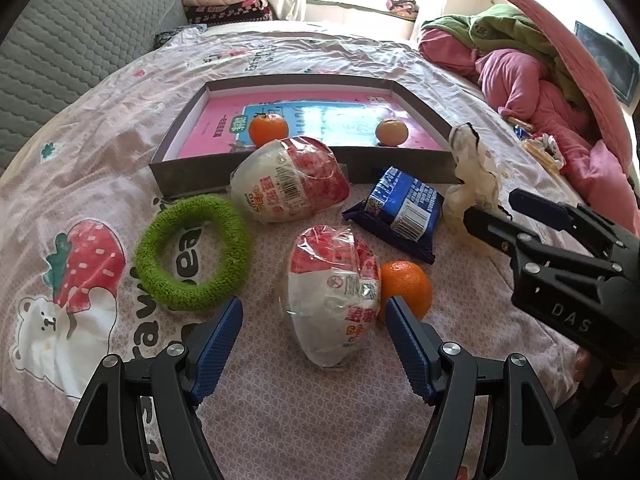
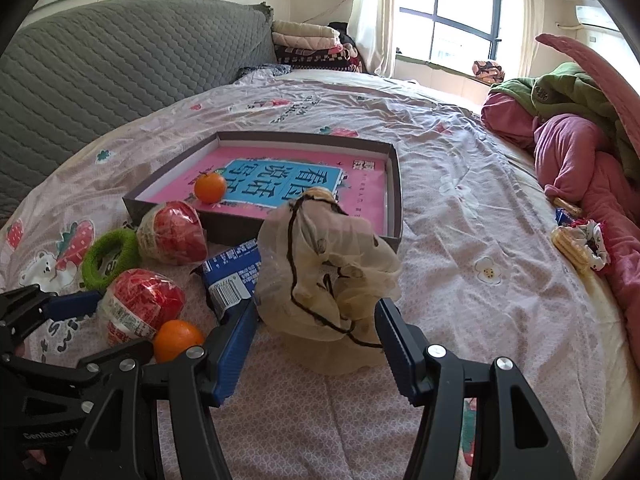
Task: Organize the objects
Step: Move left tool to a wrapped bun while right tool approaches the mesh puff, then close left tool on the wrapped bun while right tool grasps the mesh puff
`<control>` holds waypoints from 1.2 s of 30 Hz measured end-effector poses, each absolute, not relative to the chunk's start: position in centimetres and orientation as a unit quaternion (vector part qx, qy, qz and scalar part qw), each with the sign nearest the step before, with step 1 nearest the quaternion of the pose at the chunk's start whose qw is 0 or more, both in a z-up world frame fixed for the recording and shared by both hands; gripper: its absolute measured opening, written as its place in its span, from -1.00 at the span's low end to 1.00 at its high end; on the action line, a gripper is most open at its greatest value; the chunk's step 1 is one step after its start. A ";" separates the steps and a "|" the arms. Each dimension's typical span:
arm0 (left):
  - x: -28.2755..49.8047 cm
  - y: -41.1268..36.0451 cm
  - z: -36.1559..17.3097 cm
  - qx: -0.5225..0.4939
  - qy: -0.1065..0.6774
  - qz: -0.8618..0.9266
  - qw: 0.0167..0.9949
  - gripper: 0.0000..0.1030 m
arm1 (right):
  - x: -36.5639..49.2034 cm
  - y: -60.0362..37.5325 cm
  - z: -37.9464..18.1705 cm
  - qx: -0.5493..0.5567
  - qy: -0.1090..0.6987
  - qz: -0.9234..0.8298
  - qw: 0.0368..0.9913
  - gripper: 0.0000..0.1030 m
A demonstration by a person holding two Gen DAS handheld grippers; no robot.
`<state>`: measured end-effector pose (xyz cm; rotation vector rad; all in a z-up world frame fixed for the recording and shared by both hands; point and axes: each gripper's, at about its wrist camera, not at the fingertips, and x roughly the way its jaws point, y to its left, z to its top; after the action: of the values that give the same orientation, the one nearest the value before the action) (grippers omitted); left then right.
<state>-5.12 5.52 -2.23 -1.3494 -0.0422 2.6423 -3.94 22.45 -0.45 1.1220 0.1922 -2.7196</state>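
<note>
While spread wide, left claw (image 1: 314, 308) straddling the nearer wrapped pack (image 1: 332, 280) without pressing it: gap visible beside each ribbed blue pad. Right claw (image 2: 316, 308) closed on a cream gauze bundle (image 2: 320, 248), crumpled and sheer, edged with thin dark cord, rising in soft folds above the fingers.

All set on a bed (image 1: 320, 420) under a pink cotton sheet printed with strawberries and a white bear, lightly wrinkled.

Counted across both views:
- Two wrapped packs, rounded and egg-like, in glossy clear plastic printed red and white; farther wrapped pack (image 1: 288, 180) touching the front wall of the box.
- Three oranges, smooth and round: loose orange (image 1: 408, 284) just beside the nearer pack; bright orange (image 1: 268, 130) and paler orange (image 1: 392, 132) inside the box, well apart.
- One green ring (image 1: 236, 240), fuzzy and doughnut-shaped, lying flat just beside the farther pack.
- One blue packet (image 1: 400, 204), crinkly foil, rectangular, between the packs and the gauze bundle.
- One box (image 1: 192, 176), shallow, grey cardboard, rectangular, toward the middle of the bed, lined with a glossy pink and blue printed sheet.

Heaped bedding (image 1: 520, 80), pink and green, plush, along the bed's right edge.
</note>
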 end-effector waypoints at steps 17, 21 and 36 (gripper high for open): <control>-5.9 4.4 -2.8 -0.456 -0.050 0.883 0.098 0.46 | -5.0 22.4 -2.0 0.398 0.074 -0.911 0.081 0.18; -6.0 4.3 -3.2 -0.461 -0.059 0.879 0.104 0.44 | -5.2 22.7 -2.1 0.399 0.071 -0.911 0.080 0.18; -7.2 5.0 -3.6 -0.468 -0.067 0.874 0.110 0.04 | -5.8 22.7 -2.3 0.390 0.076 -0.914 0.084 -0.30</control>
<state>-7.23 5.01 -3.61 -1.3765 -0.1974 2.5685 -5.75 22.72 -2.26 1.1633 0.2267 -2.7263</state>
